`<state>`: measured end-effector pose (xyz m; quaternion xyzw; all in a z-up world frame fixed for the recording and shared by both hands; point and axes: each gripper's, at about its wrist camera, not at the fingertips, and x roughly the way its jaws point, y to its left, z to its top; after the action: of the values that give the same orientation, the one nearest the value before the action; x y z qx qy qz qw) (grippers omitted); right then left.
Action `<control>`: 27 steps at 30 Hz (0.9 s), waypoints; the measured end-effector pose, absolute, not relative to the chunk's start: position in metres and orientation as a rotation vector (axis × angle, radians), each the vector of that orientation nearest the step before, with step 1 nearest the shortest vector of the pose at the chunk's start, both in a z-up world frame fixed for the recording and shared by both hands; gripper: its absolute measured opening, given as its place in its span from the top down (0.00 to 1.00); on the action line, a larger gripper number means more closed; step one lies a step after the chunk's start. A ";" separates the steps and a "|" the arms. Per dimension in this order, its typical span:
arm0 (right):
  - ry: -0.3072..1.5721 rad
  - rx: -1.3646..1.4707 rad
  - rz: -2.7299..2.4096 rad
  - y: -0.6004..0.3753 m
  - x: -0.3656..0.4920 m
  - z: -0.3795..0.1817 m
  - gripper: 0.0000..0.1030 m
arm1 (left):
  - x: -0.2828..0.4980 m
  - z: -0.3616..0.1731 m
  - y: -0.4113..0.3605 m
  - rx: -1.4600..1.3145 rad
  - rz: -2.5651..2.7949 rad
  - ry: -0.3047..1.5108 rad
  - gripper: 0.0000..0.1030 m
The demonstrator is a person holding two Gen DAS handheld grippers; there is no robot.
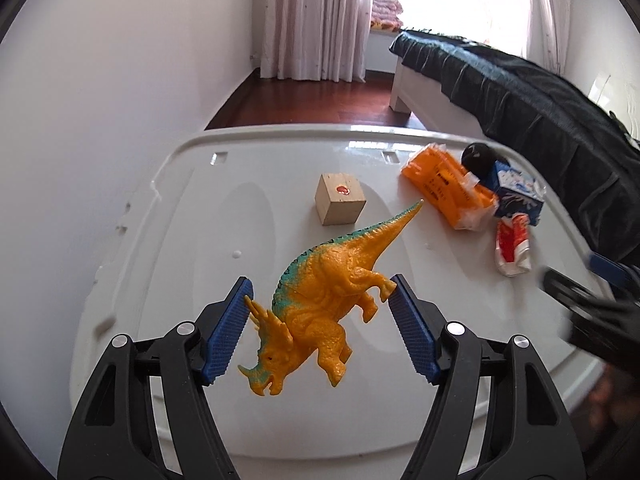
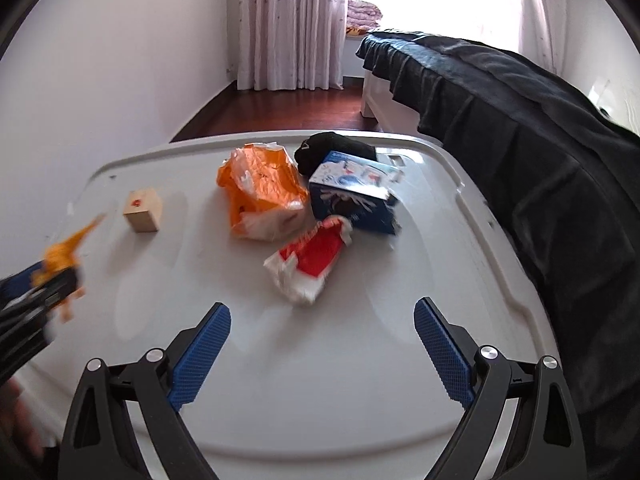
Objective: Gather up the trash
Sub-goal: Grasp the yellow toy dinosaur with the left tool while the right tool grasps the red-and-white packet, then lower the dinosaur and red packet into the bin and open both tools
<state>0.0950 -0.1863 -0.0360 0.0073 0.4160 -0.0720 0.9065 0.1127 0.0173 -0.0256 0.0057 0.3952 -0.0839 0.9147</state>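
Left gripper is spread wide around the toy triceratops, pads just beside its frill and hind foot; can't tell whether they're touching, so it's straddling, not clamping. The toy isn't trash, so I judge it's being cleared aside or is mid-release.

Right gripper is released and empty, hovering over the white bin lid, lined up on the red-and-white crumpled wrapper, likely the next pick.

The other trash is clustering at the far side: torn orange packet, blue carton touching it, and a black object behind. Wooden cube is sitting apart.
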 end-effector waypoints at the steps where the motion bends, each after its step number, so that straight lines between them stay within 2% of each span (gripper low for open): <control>1: 0.870 0.010 -0.151 -0.185 0.107 -0.041 0.12 | 0.111 -0.024 0.018 0.005 -0.173 0.811 0.34; 5: 0.910 0.000 -0.158 -0.184 0.141 -0.053 0.17 | 0.103 -0.020 0.021 -0.007 -0.179 0.805 0.34; 7: 0.934 0.003 -0.158 -0.183 0.154 -0.060 0.25 | 0.101 -0.019 0.022 -0.013 -0.183 0.807 0.34; 9: 0.972 0.005 -0.155 -0.184 0.166 -0.069 0.43 | 0.100 -0.019 0.023 -0.017 -0.186 0.806 0.34; 10: 0.995 0.005 -0.153 -0.184 0.170 -0.073 0.42 | 0.099 -0.019 0.022 -0.018 -0.189 0.808 0.34; 15: 0.987 -0.012 -0.135 -0.181 0.165 -0.073 0.64 | 0.098 -0.018 0.019 -0.020 -0.203 0.802 0.34; 20: 0.968 -0.008 -0.113 -0.183 0.148 -0.067 0.68 | 0.091 -0.016 0.013 -0.005 -0.211 0.791 0.34; 27: 0.910 0.061 -0.066 -0.192 0.105 -0.042 0.68 | 0.070 -0.011 0.008 -0.022 -0.221 0.786 0.34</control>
<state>0.1047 -0.1921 -0.0421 0.0296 0.4392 -0.0319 0.8974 0.0704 0.0084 -0.0114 -0.0106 0.3822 -0.1075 0.9178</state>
